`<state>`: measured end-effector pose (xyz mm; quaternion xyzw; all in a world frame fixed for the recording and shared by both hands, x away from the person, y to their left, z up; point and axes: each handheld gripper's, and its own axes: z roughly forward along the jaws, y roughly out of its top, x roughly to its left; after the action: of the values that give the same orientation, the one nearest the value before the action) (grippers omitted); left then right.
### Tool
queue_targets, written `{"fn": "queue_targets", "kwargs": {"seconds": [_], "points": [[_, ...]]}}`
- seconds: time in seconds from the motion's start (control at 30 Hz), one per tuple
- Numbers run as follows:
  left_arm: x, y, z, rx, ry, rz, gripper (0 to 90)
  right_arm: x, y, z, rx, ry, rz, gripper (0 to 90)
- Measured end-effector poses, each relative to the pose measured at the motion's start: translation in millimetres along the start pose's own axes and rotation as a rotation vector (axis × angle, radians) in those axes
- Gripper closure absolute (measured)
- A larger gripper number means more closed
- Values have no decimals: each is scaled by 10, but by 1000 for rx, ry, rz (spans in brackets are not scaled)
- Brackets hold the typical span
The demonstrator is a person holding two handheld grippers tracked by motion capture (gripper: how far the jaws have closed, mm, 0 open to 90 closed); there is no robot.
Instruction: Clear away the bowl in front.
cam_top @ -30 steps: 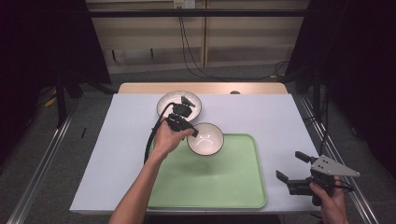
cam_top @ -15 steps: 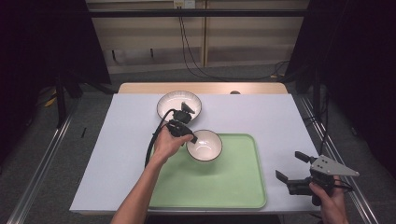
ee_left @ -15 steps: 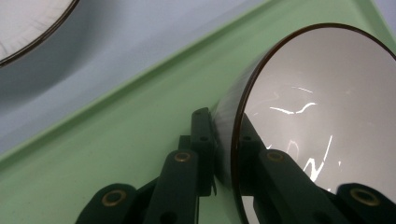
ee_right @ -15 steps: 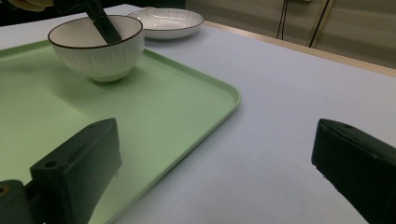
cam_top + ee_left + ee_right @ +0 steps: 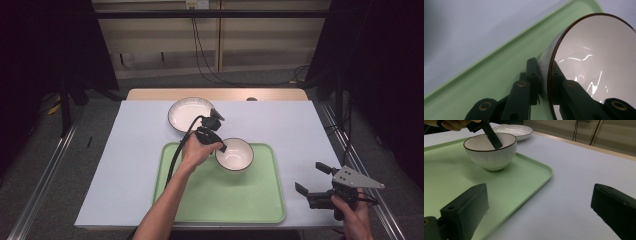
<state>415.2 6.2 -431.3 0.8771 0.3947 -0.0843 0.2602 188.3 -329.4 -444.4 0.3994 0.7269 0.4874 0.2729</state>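
Now the left gripper [image 5: 221, 145], clamped on the bowl [image 5: 235, 154] rim, sets it on the green tray [image 5: 220, 200] mid-frame; next, release, while the right gripper [image 5: 314, 184] waits apart, lower right.

No readable text, label, brand, number or sign anywhere in these views.
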Motion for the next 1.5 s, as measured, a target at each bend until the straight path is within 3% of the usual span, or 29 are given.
{"fn": "queue_targets", "kwargs": {"seconds": [0.03, 0.23, 0.47, 0.77, 0.97, 1.0, 1.07, 1.13, 1.17, 1.23, 1.3, 1.33, 1.43, 1.5], "points": [[-54, 63, 45, 8, 7, 19, 828, 3, -1, -4, 0, 2, 0, 7], [-145, 173, 213, 19, -11, 22, 827, 2, -4, -17, -4, 1, -4, 7], [-176, 204, 233, 20, 3, 28, 826, 5, -9, -21, 0, 0, -4, 7], [-183, 229, 226, 14, -6, -7, 783, 7, -5, -15, -2, 0, -1, 7], [-185, 240, 232, 11, -28, 2, 704, 3, -5, -10, -3, 2, -6, 7], [-181, 240, 226, 3, -48, -1, 704, 5, -5, -13, -4, 1, -2, 7], [-182, 231, 217, -6, -21, 18, 657, 5, -6, -17, -2, 3, -4, 7], [-183, 225, 212, -11, -15, 8, 610, 5, -6, -18, -2, 3, -5, 7], [-165, 220, 212, -16, -37, 7, 561, 5, -6, -20, -3, 3, -5, 7], [-176, 219, 217, -6, -7, 28, 452, 7, -6, -18, -1, 3, -5, 7], [-173, 216, 219, -8, 20, 17, 378, 7, -6, -17, -1, 4, -4, 7], [-163, 216, 222, -6, 31, 17, 298, 7, -5, -16, 0, 3, -3, 7], [-164, 205, 209, -33, 33, 20, 195, 4, -6, -12, -2, 3, -7, 7], [-190, 206, 181, -41, 45, 45, 122, 1, -6, -10, 0, 4, -11, 7]]}}
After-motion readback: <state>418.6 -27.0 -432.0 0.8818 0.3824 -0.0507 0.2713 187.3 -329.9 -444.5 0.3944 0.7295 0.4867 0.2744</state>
